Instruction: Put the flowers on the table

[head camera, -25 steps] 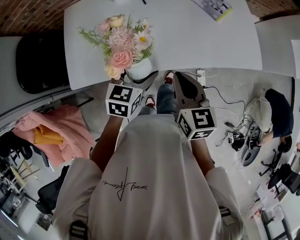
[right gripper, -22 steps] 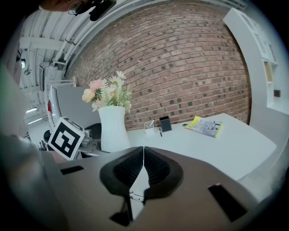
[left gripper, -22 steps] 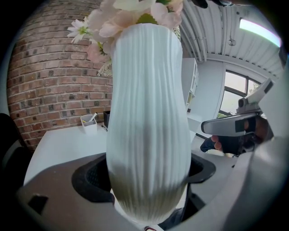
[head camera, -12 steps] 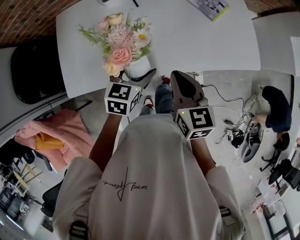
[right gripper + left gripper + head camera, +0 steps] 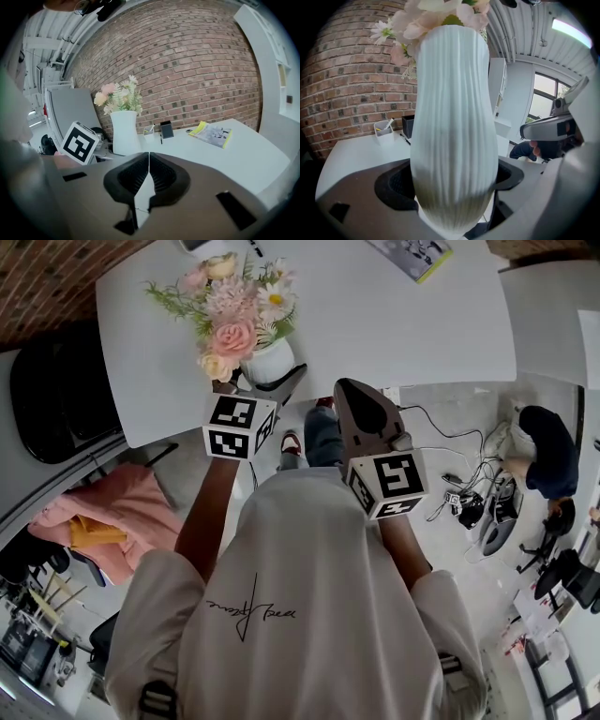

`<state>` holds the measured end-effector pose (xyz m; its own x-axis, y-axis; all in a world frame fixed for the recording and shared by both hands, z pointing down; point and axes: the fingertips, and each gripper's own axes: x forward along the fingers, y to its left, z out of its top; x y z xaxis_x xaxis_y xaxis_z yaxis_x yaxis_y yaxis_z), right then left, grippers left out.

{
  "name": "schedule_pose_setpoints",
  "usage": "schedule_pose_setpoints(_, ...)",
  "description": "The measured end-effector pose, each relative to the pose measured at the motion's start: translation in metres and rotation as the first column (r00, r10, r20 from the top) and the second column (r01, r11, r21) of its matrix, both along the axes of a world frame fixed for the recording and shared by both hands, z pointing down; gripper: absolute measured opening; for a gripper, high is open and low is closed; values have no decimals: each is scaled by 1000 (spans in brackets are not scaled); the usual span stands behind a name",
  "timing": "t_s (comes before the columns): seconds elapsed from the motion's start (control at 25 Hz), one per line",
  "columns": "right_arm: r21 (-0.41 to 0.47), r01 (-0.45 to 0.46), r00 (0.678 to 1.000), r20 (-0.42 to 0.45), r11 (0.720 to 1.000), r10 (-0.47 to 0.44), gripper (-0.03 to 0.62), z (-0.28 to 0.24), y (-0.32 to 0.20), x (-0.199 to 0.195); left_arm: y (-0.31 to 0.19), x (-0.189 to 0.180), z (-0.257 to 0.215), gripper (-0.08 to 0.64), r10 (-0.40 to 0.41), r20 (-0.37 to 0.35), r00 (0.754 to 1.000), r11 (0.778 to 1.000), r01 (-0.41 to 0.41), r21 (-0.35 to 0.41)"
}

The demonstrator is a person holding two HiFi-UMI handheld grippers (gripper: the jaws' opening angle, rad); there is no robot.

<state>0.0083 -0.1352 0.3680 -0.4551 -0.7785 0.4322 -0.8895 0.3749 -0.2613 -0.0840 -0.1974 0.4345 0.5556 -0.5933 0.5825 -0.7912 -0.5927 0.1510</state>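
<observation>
Seen from above my head, my left gripper [image 5: 454,180] reaches out at 11 o'clock. Its fingers [image 5: 393,185] are clamped on either side of the lower body of a white ribbed vase [image 5: 454,117]. The vase stands upright and holds a bunch of pink, cream and white flowers [image 5: 232,310]. It sits over the near edge of the white counter [image 5: 394,324], towards the left end. I cannot tell whether its base touches the surface.

My right gripper [image 5: 148,171] is held at 1 o'clock, short of the counter, its fingers pressed together with nothing between them.

On the counter, a yellow-edged booklet [image 5: 419,251] lies at 1 o'clock, well apart from the vase. A small pen cup [image 5: 149,132] and a black holder [image 5: 166,130] stand side by side at 12 o'clock, by a brick wall [image 5: 187,61].
</observation>
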Motion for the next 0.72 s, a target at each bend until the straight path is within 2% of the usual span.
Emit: schedule_pose_setpoints(0.72, -29, 6, 1000, -2, 1000, -6, 26, 10, -27, 29, -49, 32, 6, 471, -23, -8, 1000, 1000, 23, 20)
